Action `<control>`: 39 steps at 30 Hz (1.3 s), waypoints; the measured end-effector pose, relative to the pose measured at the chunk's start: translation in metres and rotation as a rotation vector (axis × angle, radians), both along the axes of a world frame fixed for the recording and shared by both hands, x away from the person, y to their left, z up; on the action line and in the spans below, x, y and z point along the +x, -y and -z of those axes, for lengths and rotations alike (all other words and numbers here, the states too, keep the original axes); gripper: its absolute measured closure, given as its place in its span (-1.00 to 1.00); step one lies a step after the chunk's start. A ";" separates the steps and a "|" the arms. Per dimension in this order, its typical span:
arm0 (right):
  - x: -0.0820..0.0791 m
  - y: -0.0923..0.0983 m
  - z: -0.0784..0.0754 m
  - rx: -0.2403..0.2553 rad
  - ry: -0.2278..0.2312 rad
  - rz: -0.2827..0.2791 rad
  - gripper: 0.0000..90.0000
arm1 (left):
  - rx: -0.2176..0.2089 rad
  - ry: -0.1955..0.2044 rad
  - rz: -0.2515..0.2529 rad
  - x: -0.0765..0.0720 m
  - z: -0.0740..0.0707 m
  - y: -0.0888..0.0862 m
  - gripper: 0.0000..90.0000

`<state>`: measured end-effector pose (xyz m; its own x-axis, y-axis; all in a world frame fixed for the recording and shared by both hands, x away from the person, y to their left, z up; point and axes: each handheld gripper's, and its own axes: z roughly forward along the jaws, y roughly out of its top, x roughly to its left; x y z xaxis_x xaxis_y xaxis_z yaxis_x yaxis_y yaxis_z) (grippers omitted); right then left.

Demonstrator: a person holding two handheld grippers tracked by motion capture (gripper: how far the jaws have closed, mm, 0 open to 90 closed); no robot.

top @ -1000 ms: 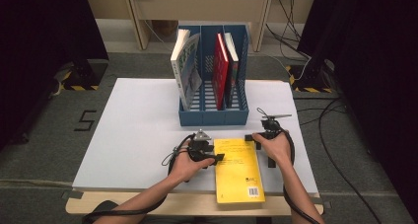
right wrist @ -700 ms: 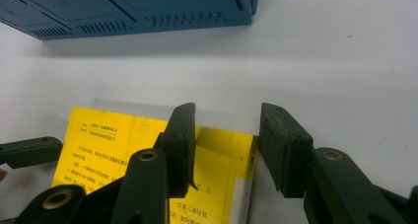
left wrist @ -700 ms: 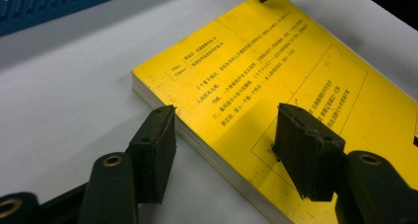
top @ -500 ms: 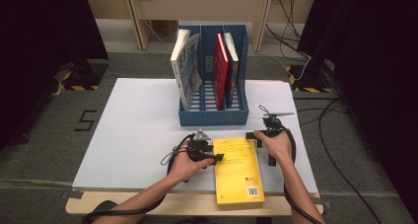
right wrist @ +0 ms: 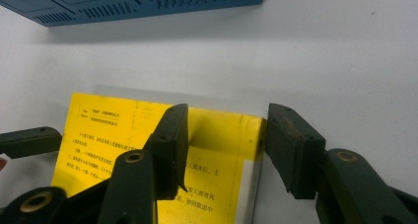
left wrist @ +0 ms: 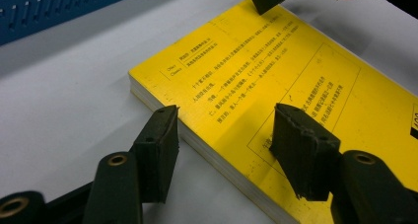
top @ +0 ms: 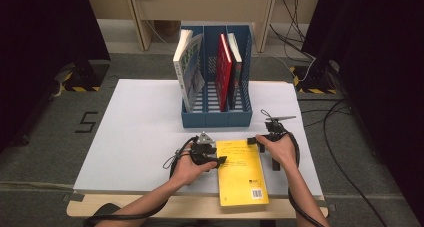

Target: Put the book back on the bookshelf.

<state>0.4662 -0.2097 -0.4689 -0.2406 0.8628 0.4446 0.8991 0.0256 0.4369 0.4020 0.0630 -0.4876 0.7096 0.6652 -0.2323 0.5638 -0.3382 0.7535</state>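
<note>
A yellow book (top: pixel 242 172) lies flat near the table's front edge, its near end over the edge. My left gripper (top: pixel 218 160) sits at the book's left edge, open. In the left gripper view (left wrist: pixel 224 130) one jaw stands on the table beside the pages and the other hovers over the cover (left wrist: pixel 276 76); the jaws have just closed a little. My right gripper (top: pixel 264 148) is at the far right corner, open. Its jaws (right wrist: pixel 226 135) have just been opening, one over the cover (right wrist: pixel 118 130) and one off it, with the spine edge between them.
A blue three-slot file rack (top: pixel 215 118) stands just beyond the book. It holds a pale book (top: pixel 187 69) leaning left, a red book (top: pixel 223 69) and another beside it. The white table (top: pixel 140 132) stretches to the left. Cables lie on the floor at right.
</note>
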 end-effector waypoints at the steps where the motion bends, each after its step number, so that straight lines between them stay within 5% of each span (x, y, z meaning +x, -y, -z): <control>1: 0.000 0.000 0.000 0.002 0.001 0.000 0.11 | 0.004 -0.001 0.002 -0.001 -0.001 0.000 -0.05; 13: 0.002 0.000 0.001 0.029 -0.016 -0.001 -0.01 | 0.005 -0.011 -0.002 -0.004 -0.001 0.001 -0.08; 19: 0.002 0.005 0.003 0.087 -0.023 0.023 -0.01 | 0.000 -0.030 -0.006 -0.003 -0.001 0.001 -0.08; 39: 0.008 0.002 0.003 0.076 -0.013 0.001 0.01 | 0.036 -0.033 0.011 -0.010 -0.005 0.003 -0.09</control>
<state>0.4745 -0.2120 -0.4719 -0.2334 0.8267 0.5119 0.9046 -0.0086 0.4263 0.3919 0.0599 -0.4826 0.7091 0.6660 -0.2317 0.5844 -0.3711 0.7217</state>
